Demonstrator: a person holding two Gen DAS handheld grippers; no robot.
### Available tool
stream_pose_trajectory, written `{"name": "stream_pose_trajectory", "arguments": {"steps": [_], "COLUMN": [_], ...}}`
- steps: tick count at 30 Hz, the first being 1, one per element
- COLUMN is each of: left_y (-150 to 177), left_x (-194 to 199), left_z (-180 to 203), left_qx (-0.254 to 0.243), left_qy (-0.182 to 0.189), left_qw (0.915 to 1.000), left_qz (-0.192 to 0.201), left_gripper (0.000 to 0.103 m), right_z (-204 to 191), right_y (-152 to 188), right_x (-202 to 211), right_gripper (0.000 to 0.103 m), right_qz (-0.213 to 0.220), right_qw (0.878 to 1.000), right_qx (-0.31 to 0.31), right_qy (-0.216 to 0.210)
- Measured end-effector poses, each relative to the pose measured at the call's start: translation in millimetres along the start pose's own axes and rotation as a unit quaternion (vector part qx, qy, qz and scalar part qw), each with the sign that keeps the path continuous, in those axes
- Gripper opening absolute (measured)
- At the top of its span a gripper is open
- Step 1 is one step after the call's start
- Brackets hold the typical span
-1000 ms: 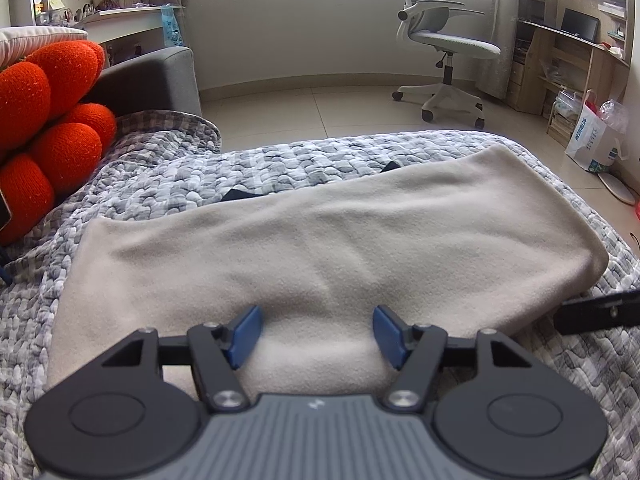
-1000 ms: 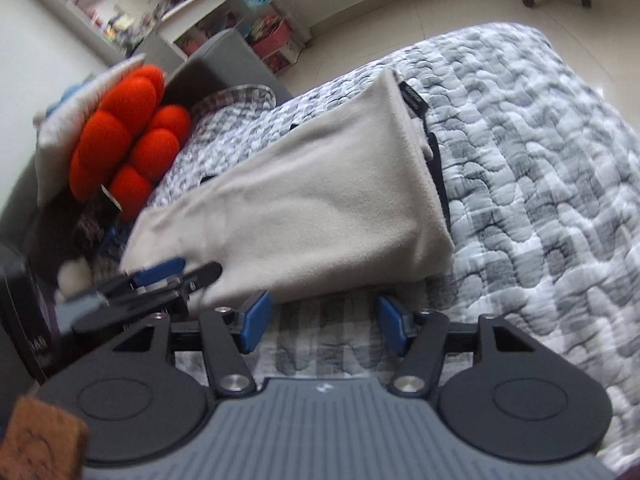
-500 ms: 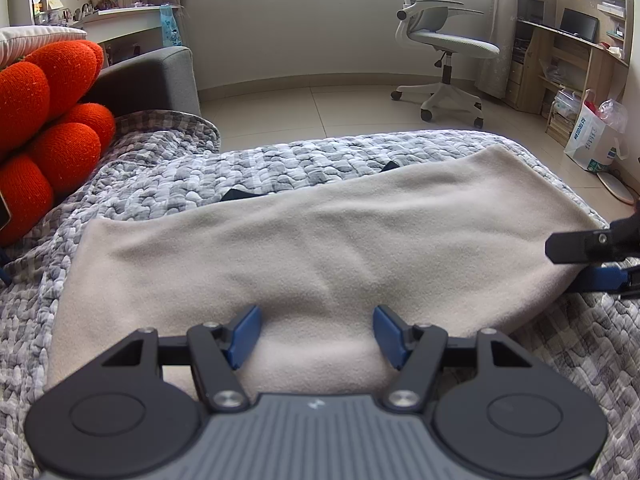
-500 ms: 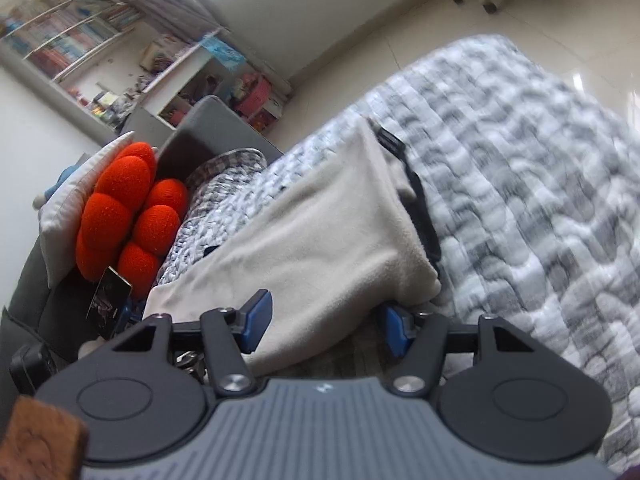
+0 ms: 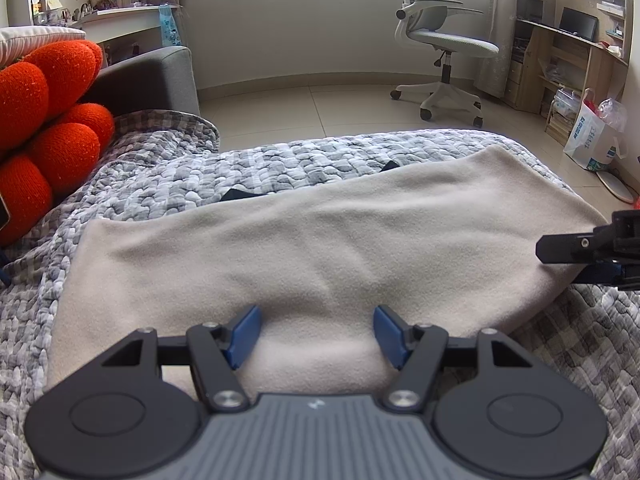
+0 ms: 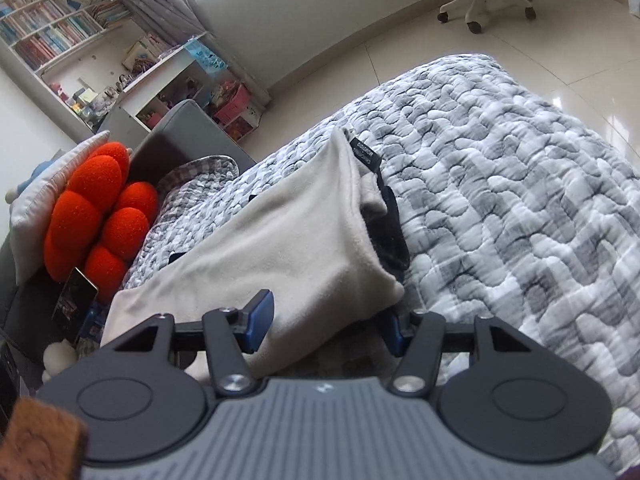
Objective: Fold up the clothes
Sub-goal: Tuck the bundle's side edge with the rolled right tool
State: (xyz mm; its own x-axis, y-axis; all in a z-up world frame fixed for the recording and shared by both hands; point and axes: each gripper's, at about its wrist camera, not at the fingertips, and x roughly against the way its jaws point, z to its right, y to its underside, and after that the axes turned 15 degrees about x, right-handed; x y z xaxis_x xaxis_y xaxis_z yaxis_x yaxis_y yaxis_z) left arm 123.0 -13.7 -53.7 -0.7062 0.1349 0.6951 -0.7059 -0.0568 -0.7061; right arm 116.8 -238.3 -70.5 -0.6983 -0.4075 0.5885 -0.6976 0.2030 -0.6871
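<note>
One grey patterned quilt (image 5: 320, 160) fills both views, with the beige folded garment (image 5: 312, 248) lying across mid-frame (dark lining peeks out). Lower centre, the left gripper (image 5: 318, 332) stands open astride its near edge; the right gripper (image 6: 326, 320) gapes around its corner.

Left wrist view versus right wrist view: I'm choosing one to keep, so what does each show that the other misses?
Only the left wrist view shows the wooden desk and white paper bag. Only the right wrist view shows the white bookshelf and the garment's dark inner lining. Both show the folded beige fleece garment, grey-white quilted cover, orange knobbly cushion and white office chair.
</note>
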Motion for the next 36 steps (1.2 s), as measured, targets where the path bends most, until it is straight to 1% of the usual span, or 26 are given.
{"name": "stream_pose_trajectory", "arguments": {"steps": [1, 3, 4, 5, 9, 13, 16, 18, 21, 23, 28, 32, 36], "left_y": [0, 0, 0, 0, 0, -1, -1, -1, -1, -1, -1, -1, -1], "left_x": [0, 0, 0, 0, 0, -1, -1, -1, -1, -1, -1, -1, -1], "left_z": [0, 0, -1, -1, -1, -1, -1, -1, -1, -1, -1, -1, -1], "left_qx": [0.0, 0.0, 0.001, 0.001, 0.001, 0.001, 0.002, 0.002, 0.001, 0.001, 0.001, 0.001, 0.0], "left_qy": [0.0, 0.0, 0.0, 0.0, 0.001, 0.001, 0.001, 0.001, 0.0, 0.0, 0.001, 0.0, 0.0], "left_qw": [1.0, 1.0, 1.0, 1.0, 1.0, 1.0, 1.0, 1.0, 1.0, 1.0, 1.0, 1.0, 1.0], "left_qz": [0.0, 0.0, 0.0, 0.0, -0.001, -0.001, -0.002, -0.002, -0.001, -0.001, -0.001, -0.001, -0.001], "left_gripper": [0.065, 0.065, 0.065, 0.065, 0.065, 0.066, 0.066, 0.066, 0.066, 0.066, 0.067, 0.067, 0.067], "right_z": [-2, -4, -3, -2, 8, 9, 7, 7, 15, 21, 23, 27, 25], "right_y": [0, -1, -1, -1, 2, 2, -1, -2, 0, 2, -6, -1, -2], "right_x": [1, 2, 3, 3, -1, 5, 9, 12, 6, 3, 11, 3, 6], "right_gripper": [0.061, 0.052, 0.044, 0.043, 0.043, 0.044, 0.039, 0.039, 0.04, 0.036, 0.036, 0.037, 0.038], "right_qz": [0.003, 0.011, 0.014, 0.015, 0.005, 0.013, 0.03, 0.037, 0.022, 0.017, 0.039, 0.018, 0.026], "right_qw": [1.0, 1.0, 1.0, 1.0, 1.0, 0.999, 0.999, 0.999, 0.998, 0.997, 0.996, 0.995, 0.996], "right_qx": [0.003, 0.007, 0.007, 0.002, -0.029, -0.031, -0.031, -0.033, -0.057, -0.078, -0.085, -0.096, -0.088], "right_qy": [0.002, 0.007, 0.01, 0.009, 0.004, 0.002, -0.004, -0.011, -0.005, -0.004, -0.001, -0.006, 0.001]}}
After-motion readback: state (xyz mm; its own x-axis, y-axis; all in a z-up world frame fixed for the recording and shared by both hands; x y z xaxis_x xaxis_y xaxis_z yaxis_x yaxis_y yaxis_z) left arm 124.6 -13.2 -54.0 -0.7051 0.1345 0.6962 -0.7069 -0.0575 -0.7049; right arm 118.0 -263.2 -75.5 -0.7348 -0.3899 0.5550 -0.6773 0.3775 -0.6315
